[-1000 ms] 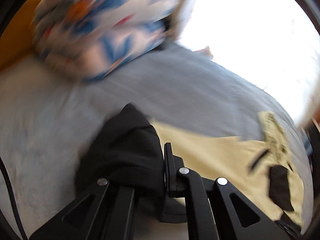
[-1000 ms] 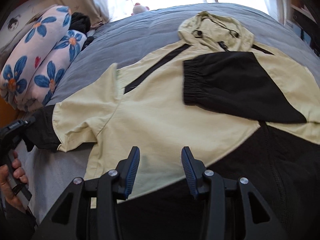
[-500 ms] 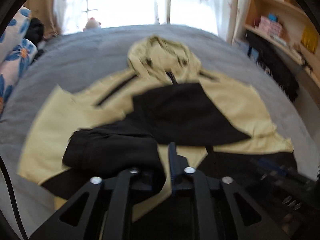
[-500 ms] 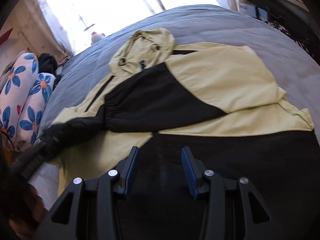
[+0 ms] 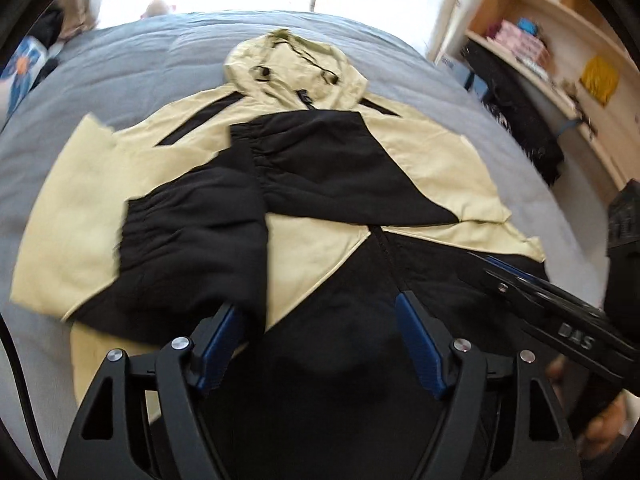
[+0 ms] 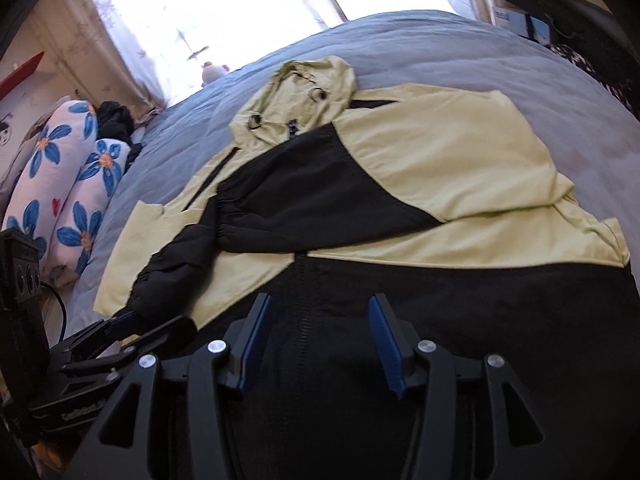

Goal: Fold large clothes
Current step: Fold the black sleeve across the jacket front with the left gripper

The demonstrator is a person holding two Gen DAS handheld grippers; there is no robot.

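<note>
A pale yellow and black hooded jacket (image 5: 424, 160) lies face up on the grey bed (image 5: 132, 64), hood toward the window. Both black sleeve ends are folded across its chest: one (image 5: 192, 240) on the left, the other (image 5: 328, 168) under the hood. My left gripper (image 5: 320, 332) hovers over the black lower part with its jaws opening. The left sleeve's edge lies beside one pad (image 5: 224, 336), and nothing is pressed between the pads. My right gripper (image 6: 316, 336) hangs over the zipper (image 6: 300, 300) near the hem. Its jaws are opening with nothing between them.
Two flowered pillows (image 6: 68, 184) lie at the bed's left side. A small plush toy (image 6: 214, 72) sits by the bright window. Wooden shelves (image 5: 560, 60) and dark hanging cloth (image 5: 516, 120) stand to the right. A hand (image 5: 600, 420) holds the right gripper's handle.
My left gripper swung the black sleeve from the bed's left side onto the jacket's chest, then opened and let it go. The right gripper drifted over the black hem and widened slightly.
</note>
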